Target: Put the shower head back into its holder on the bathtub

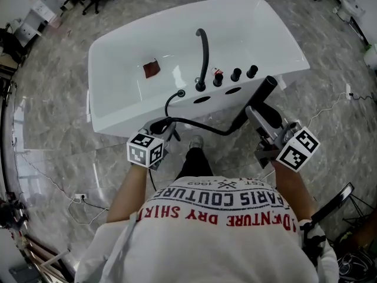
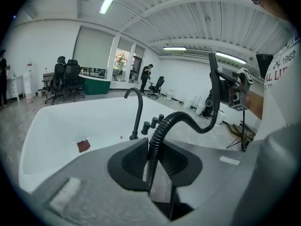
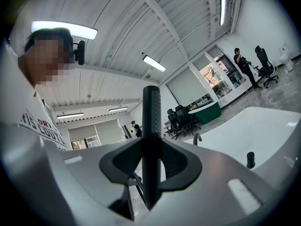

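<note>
My right gripper (image 1: pixel 254 109) is shut on the black stick-shaped shower head (image 1: pixel 267 87), which stands upright between its pads (image 3: pixel 176 161) in the right gripper view (image 3: pixel 151 126). My left gripper (image 1: pixel 162 124) is shut on the black ribbed hose (image 2: pixel 157 138), which arches over to the shower head (image 2: pixel 214 81). In the head view the hose (image 1: pixel 200 124) runs from a fitting on the rim of the white bathtub (image 1: pixel 118 119) to the shower head. Two dark oval openings (image 1: pixel 202 99) lie in the rim below the black faucet (image 1: pixel 204 49). Both grippers hover in front of the tub.
Black knobs (image 1: pixel 244 73) stand beside the faucet. A red-brown patch (image 1: pixel 152 68) lies in the tub. Cables (image 1: pixel 59 187) trail over the marble floor. A black stand (image 1: pixel 336 200) is at the right. My foot (image 1: pixel 195 141) is near the tub's front wall.
</note>
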A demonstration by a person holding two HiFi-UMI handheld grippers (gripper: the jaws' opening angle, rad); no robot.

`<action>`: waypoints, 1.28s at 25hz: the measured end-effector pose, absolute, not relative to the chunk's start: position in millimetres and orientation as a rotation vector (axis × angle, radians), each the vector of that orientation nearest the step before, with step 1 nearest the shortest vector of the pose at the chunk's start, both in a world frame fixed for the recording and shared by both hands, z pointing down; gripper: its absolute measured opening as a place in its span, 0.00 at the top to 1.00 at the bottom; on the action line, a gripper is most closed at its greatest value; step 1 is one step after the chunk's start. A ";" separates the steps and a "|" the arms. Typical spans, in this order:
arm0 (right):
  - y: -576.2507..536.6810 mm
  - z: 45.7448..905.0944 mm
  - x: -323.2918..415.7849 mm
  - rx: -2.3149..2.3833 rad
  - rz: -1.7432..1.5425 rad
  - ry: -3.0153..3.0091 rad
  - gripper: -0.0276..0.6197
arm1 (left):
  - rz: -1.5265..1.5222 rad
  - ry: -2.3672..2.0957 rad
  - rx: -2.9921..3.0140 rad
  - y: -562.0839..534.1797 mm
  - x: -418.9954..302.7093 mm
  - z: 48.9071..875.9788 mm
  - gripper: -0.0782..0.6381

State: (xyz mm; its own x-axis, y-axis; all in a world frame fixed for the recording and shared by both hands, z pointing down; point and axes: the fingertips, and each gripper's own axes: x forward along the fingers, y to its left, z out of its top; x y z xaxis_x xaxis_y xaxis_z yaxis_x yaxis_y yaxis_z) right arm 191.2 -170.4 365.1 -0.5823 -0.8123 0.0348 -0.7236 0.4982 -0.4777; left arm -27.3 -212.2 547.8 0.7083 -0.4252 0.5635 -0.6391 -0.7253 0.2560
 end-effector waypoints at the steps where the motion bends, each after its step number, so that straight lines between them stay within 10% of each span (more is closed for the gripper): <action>1: -169.3 366.4 189.4 -1.314 -0.676 2.551 0.77 | 0.656 -0.824 2.495 -214.8 -26.3 539.2 0.80; 32: -179.1 287.6 199.0 -1.217 -0.487 2.459 0.77 | 0.670 -0.903 2.987 -261.7 7.5 346.2 0.82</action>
State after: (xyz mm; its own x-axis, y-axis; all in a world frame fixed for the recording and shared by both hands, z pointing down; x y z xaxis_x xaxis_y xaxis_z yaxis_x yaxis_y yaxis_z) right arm 199.0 -179.1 287.6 -0.5677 -0.8077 -0.1591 -0.6862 0.5710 -0.4506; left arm 7.5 -261.7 346.2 0.7519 -0.5396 0.3787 -0.5188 -0.8388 -0.1650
